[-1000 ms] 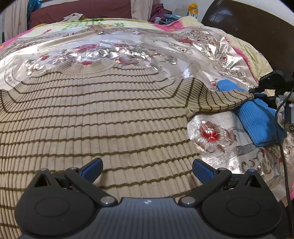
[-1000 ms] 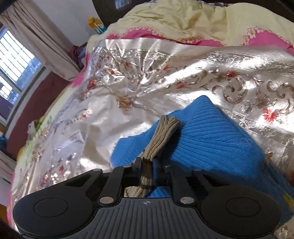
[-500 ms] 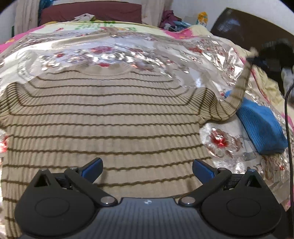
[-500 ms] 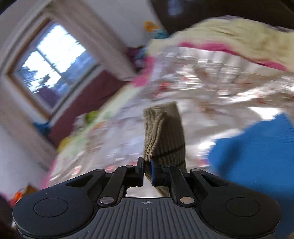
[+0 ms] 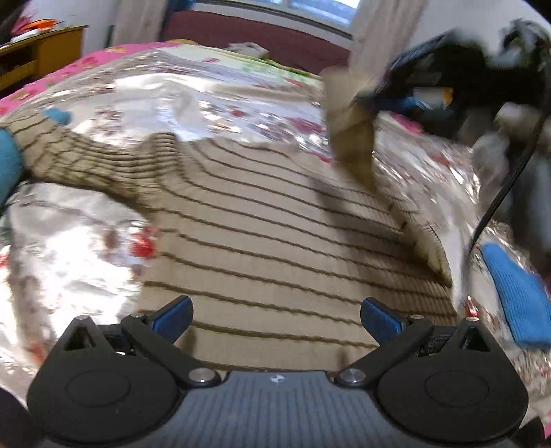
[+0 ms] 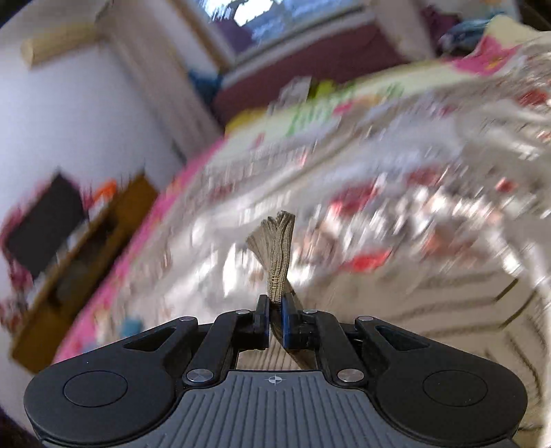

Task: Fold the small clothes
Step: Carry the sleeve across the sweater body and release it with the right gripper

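Observation:
A beige ribbed sweater (image 5: 275,234) with thin dark stripes lies flat on the shiny flowered bedspread (image 5: 75,241). My left gripper (image 5: 275,317) is open and empty, low over the sweater's lower body. My right gripper (image 6: 274,320) is shut on the cuff of the sweater's right sleeve (image 6: 277,251) and holds it up in the air. In the left wrist view the right gripper (image 5: 413,89) shows at the upper right with the lifted sleeve (image 5: 354,138) hanging from it over the sweater's body. Both views are blurred.
A blue knitted garment (image 5: 516,299) lies on the bedspread to the sweater's right. Another blue piece (image 5: 7,165) shows at the left edge. A wooden cabinet (image 6: 86,248) stands beside the bed, and a window (image 6: 272,13) is beyond it.
My right gripper has lifted the sleeve cuff off the blue garment and swung it up and over towards the sweater's body. My left gripper has shifted and turned over the sweater, still open.

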The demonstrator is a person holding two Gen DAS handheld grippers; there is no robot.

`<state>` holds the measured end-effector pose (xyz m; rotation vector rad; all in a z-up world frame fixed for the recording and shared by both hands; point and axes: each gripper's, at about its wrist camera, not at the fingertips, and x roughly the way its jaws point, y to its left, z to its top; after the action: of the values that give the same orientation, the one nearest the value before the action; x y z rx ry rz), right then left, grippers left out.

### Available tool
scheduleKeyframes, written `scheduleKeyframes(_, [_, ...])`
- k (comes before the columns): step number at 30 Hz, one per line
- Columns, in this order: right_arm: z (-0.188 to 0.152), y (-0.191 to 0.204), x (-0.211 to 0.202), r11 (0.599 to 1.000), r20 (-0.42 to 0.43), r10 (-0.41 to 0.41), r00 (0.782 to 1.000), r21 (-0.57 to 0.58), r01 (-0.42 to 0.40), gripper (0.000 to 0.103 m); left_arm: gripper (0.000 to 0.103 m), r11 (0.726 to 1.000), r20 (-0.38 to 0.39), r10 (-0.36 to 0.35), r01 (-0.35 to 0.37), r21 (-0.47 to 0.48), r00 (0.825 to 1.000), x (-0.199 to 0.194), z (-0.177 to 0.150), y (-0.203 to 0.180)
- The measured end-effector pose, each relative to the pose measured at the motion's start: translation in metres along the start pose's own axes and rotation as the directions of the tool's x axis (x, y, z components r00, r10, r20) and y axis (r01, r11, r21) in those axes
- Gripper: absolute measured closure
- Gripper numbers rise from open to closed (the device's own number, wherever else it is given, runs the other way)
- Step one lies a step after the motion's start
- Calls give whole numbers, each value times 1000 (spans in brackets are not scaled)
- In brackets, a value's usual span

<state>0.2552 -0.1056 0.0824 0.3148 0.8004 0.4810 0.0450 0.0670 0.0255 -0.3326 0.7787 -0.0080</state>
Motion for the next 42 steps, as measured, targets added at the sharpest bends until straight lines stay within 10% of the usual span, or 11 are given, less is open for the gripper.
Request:
scheduleKeyframes(9, [-70, 35, 60, 989, -238, -5, 971, -143, -30, 94, 0, 999, 25, 28, -28, -29, 999, -3, -2, 20])
scheduleKeyframes(20, [-66, 10, 34, 992, -233, 98, 968, -55, -114, 87, 0, 999, 16, 45, -46, 13, 999, 2, -4, 11])
scheduleKeyframes(26, [-46, -51, -12, 999, -112, -40, 993, -8, 40, 86, 0, 996, 35, 47, -49, 70, 998, 7, 7, 0])
scheduleKeyframes(32, [-38, -133, -34, 956, -80, -268, 960, 106, 275, 86, 0, 987, 113, 54, -70, 142, 992, 33, 43, -18])
scheduleKeyframes(42, [-34, -168, -34, 936, -58, -286, 957, 200, 291, 78, 0, 967, 18, 213, -213, 142, 977, 100, 58, -6])
